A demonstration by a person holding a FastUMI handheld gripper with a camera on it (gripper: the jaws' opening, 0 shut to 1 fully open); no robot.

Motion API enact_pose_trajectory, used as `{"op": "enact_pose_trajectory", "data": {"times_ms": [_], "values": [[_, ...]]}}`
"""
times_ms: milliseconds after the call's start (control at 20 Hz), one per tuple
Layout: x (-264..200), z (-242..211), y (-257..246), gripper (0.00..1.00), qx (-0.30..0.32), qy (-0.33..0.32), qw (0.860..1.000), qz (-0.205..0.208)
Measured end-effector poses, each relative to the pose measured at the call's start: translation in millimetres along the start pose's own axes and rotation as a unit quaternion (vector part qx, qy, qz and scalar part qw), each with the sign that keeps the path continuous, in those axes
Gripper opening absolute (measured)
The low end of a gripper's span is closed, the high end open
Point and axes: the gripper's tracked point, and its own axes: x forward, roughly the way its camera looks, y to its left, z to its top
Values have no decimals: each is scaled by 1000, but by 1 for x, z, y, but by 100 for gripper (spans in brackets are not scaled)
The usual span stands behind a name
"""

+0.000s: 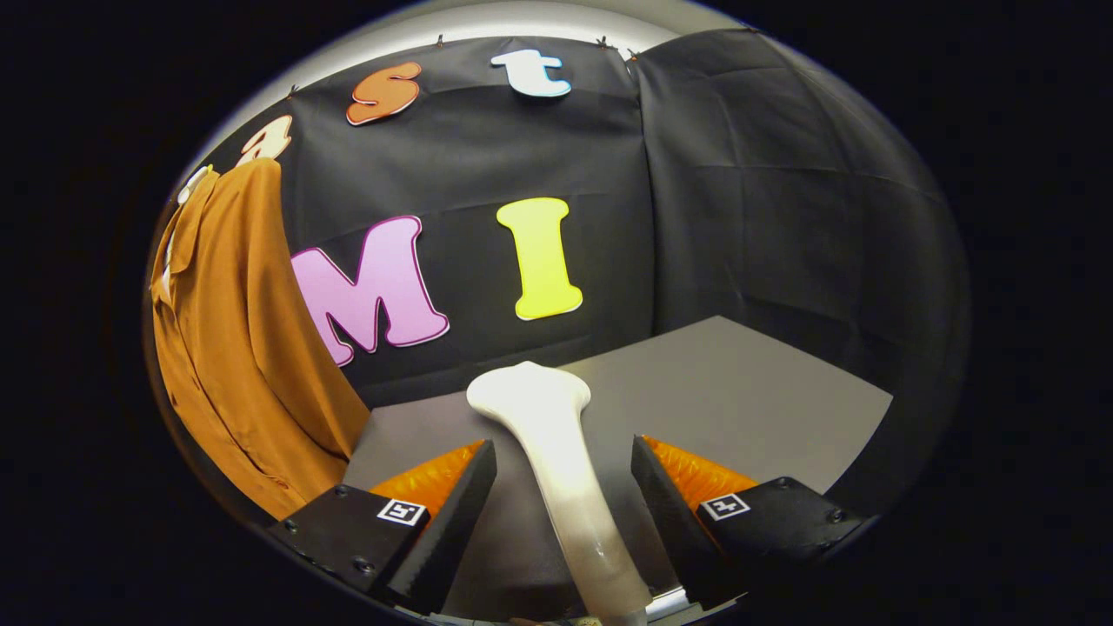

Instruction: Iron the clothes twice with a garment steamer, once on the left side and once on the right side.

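White plastic is catching the light: the steamer [556, 469] is lying on the grey desk [748, 391], its handle running back between the tongs [563, 487] and its wide head pointing toward the far edge. The tongs are standing open, both fingers clear of the handle. The orange shirt [235, 348] is hanging off the desk's left edge. I'd be closing squarely on the handle's middle, so the head isn't tipping when lifted.

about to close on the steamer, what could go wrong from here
The gripper is open, with gaps on both sides of the white steamer lying between its fingers, so closing off-centre could push or twist it on the grey table. The orange shirt hangs well off to the side, so the swing there may loosen a weak grip.
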Motion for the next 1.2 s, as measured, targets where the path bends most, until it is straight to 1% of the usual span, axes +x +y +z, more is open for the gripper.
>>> {"op": "enact_pose_trajectory", "data": {"times_ms": [250, 400, 500, 550, 600, 700, 750, 800, 1000, 1200], "values": [[8, -16, -2, 99, -12, 33, 999, -5], [12, -24, -6, 97, -14, 50, 999, -10], [15, -31, -14, 85, -15, 73, 997, -24], [8, -25, -14, 73, -16, 66, 997, -26], [16, -31, -18, 62, -18, 72, 997, -33], [14, -29, -23, 50, -17, 70, 997, -36], [14, -26, -25, 50, -16, 67, 997, -38], [12, -22, -27, 43, -9, 60, 997, -37], [-4, -1, -24, 43, 7, 18, 1000, -15], [-25, 11, -24, 42, 9, -11, 1000, -18]]}}
